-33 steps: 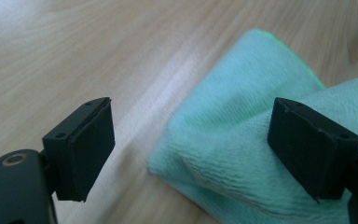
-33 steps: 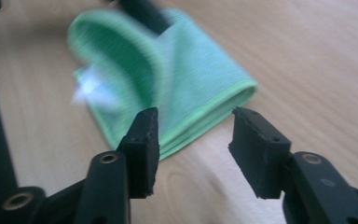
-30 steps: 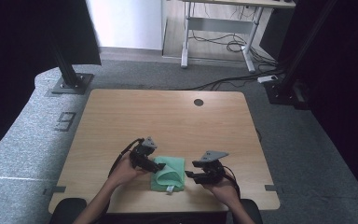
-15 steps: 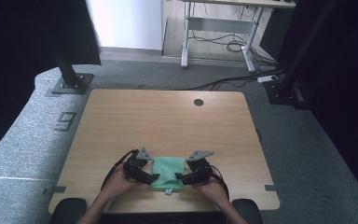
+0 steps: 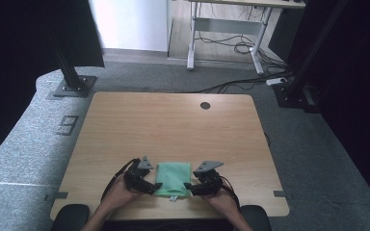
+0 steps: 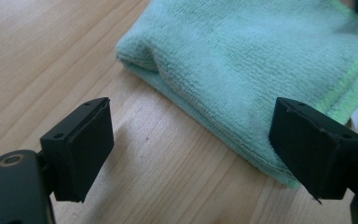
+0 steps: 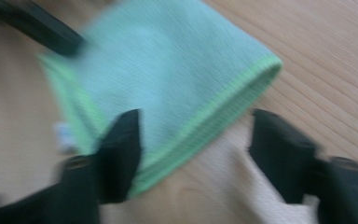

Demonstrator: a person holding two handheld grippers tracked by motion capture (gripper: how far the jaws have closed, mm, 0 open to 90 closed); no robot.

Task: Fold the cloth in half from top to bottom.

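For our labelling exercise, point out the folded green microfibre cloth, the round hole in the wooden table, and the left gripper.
folded green microfibre cloth (image 5: 173,177), high view, middle of its top face
round hole (image 5: 205,105), high view, its centre
left gripper (image 6: 191,144), left gripper view, midway between its open jaws

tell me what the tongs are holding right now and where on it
Nothing is held. The left tongs stand open at one edge of the green cloth, and the right tongs stand open at its opposite edge, jaws apart.

Light wooden table (image 5: 173,125), round cable hole (image 5: 205,105) near its far edge, folded green cloth (image 5: 173,179) flat near its front edge
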